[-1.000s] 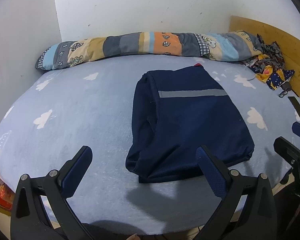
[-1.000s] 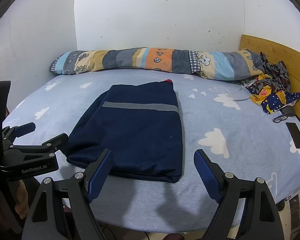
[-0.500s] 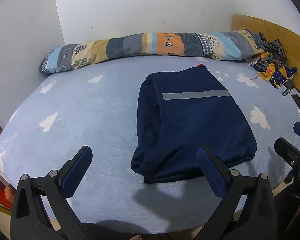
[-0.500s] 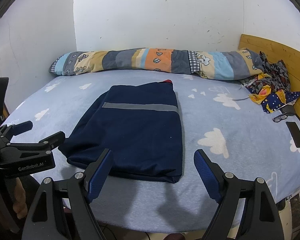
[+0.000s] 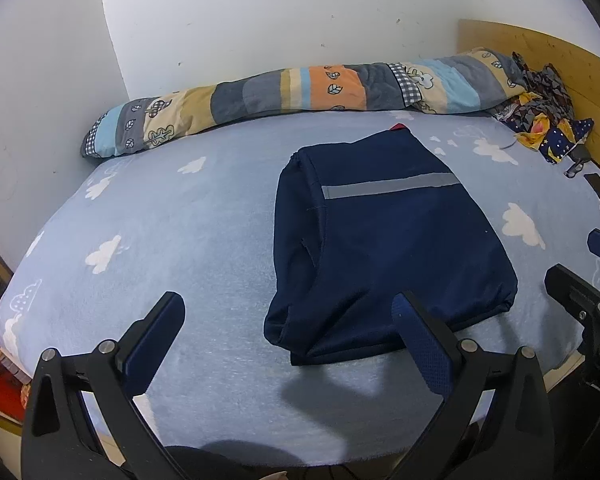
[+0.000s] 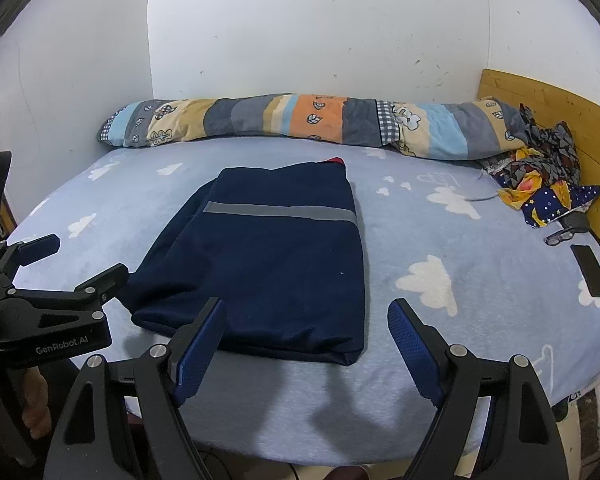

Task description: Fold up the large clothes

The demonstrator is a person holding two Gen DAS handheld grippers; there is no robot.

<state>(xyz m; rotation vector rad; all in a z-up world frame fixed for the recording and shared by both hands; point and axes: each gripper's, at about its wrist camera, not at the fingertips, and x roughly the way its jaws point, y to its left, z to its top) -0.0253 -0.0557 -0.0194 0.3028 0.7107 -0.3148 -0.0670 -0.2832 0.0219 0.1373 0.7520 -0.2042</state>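
A folded navy garment (image 5: 384, 248) with a grey reflective stripe (image 5: 392, 186) is being shown lying flat on a light blue bed sheet (image 5: 172, 232) printed with white clouds. In the left wrist view the left gripper (image 5: 288, 344) is being held over the near edge of the bed with its jaws spread wide and nothing between its blue pads (image 5: 422, 344); the garment is lying just ahead of it and toward its right finger, whose tip is being seen over the garment's near hem. Whether that tip is touching the cloth cannot be told.

In the right wrist view the right gripper (image 6: 306, 344) is likewise being held with its jaws wide apart and empty, and the same garment (image 6: 268, 264) is lying just ahead of it, toward its left finger (image 6: 198, 344). The left gripper's black frame (image 6: 40, 312) is being seen beside it at the left edge of that view, with part of a hand (image 6: 32, 404) below it.

Well beyond both grippers, a long patchwork bolster (image 6: 308, 126) is lying along the white wall (image 6: 316, 28). Far ahead and to the right of the right gripper, a crumpled patterned cloth (image 6: 540, 176) is lying against a wooden headboard (image 6: 572, 128), with a pair of glasses (image 6: 562, 236) and a dark phone (image 6: 590, 270) resting on the sheet near it. A small red edge (image 6: 335, 160) is being shown at the garment's far end.
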